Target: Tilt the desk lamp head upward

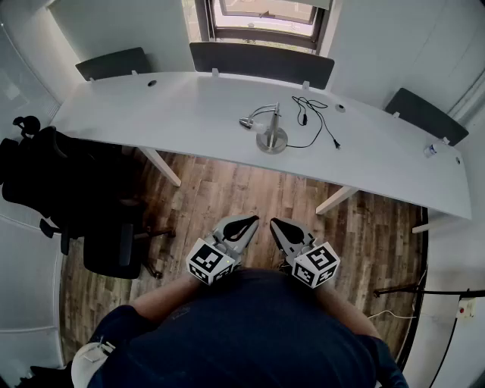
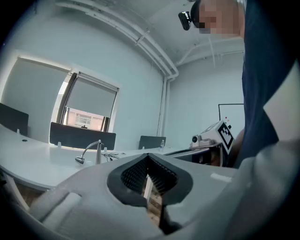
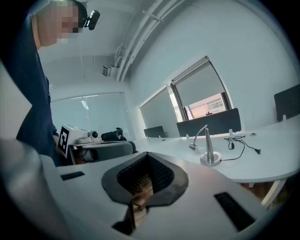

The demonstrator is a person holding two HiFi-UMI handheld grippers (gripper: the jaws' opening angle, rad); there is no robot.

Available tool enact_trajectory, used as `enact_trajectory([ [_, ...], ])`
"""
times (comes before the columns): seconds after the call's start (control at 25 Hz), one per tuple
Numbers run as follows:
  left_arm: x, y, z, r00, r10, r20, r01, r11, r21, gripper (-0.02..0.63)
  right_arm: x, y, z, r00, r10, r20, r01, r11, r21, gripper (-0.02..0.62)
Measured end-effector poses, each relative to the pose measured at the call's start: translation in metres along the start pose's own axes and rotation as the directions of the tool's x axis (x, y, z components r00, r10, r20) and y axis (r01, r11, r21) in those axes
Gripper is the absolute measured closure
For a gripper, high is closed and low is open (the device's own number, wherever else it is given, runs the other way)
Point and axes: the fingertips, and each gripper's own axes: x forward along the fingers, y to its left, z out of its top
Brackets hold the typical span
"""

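White and curved, the long desk (image 1: 151, 114) is spanning the wood floor (image 1: 227, 189) below a window (image 1: 265, 19). The chrome desk lamp (image 1: 271, 135) is standing near the desk's middle, its head (image 1: 246, 122) drooping (black cord (image 1: 312, 114) beside it). The left gripper (image 1: 248, 221) and right gripper (image 1: 277, 223) are hanging well apart from it, jaws closed and empty.

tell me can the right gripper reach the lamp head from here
Probably not yet. The right gripper, shut, hangs over the floor, well short of the desk where the lamp head sits. Nothing stands between them; stepping closer should do.
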Motion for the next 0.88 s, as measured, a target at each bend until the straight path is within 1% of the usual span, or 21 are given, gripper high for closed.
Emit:
enact_trajectory([
  [0.48, -0.003, 0.010, 0.003, 1.000, 0.001, 0.010, -0.001, 1.000, -0.002, 0.600, 0.010, 0.004, 0.002, 1.000, 0.010, -0.010, -0.010, 1.000, -0.017, 0.586],
  [0.68, -0.006, 0.017, 0.005, 1.000, -0.003, 0.013, 0.003, 1.000, -0.003, 0.599, 0.018, 0.010, 0.007, 0.999, 0.038, 0.006, -0.038, 0.999, -0.026, 0.584],
  [0.88, -0.013, 0.028, 0.008, 1.000, 0.006, 0.030, -0.006, 1.000, -0.010, 0.600, 0.026, 0.016, 0.011, 1.000, 0.028, 0.012, -0.027, 0.999, -0.042, 0.584],
])
